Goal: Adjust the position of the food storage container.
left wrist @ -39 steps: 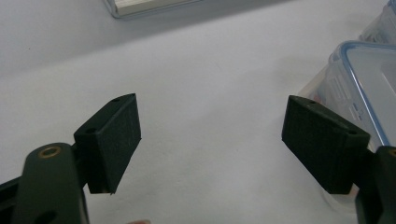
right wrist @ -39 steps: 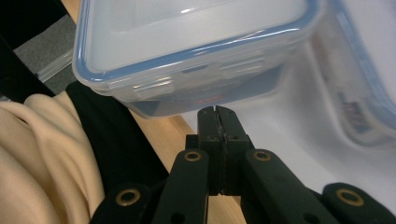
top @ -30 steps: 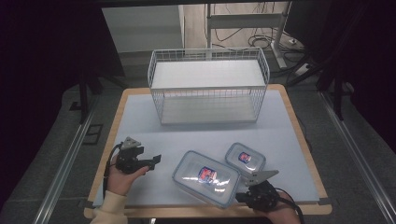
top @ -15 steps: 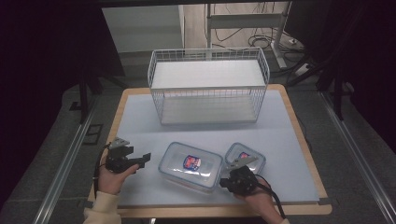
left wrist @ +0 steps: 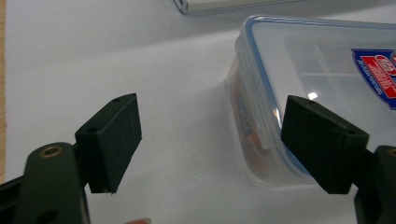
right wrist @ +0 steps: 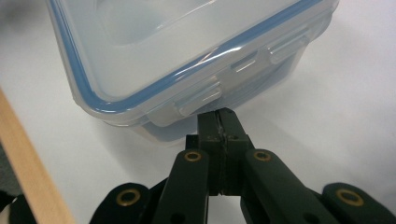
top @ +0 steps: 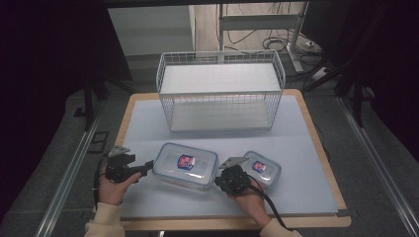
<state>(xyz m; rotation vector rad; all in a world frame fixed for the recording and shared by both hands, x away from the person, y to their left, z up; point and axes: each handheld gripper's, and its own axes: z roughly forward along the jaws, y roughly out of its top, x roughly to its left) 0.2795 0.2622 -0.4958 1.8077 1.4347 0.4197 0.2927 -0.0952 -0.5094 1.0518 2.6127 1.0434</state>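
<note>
From above, your large container [top: 186, 166] sits near the table's [top: 306, 143] front edge. Left gripper [left wrist: 210, 140] gapes wide beside its corner; right gripper [right wrist: 219, 122] presses closed against its latch (pushing, seemingly). Next: steady it

Black fingers [left wrist: 114, 140], brass rivets, cream sleeves [top: 104, 222]

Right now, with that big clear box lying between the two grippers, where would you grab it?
Probably by a short end of the large lidded container, coming in low from the side. Its lid is wide and flat, while the blue-sealed rim overhangs there. The left gripper is open at that end, one jaw above the lid's edge; the other is beside the box.
</note>
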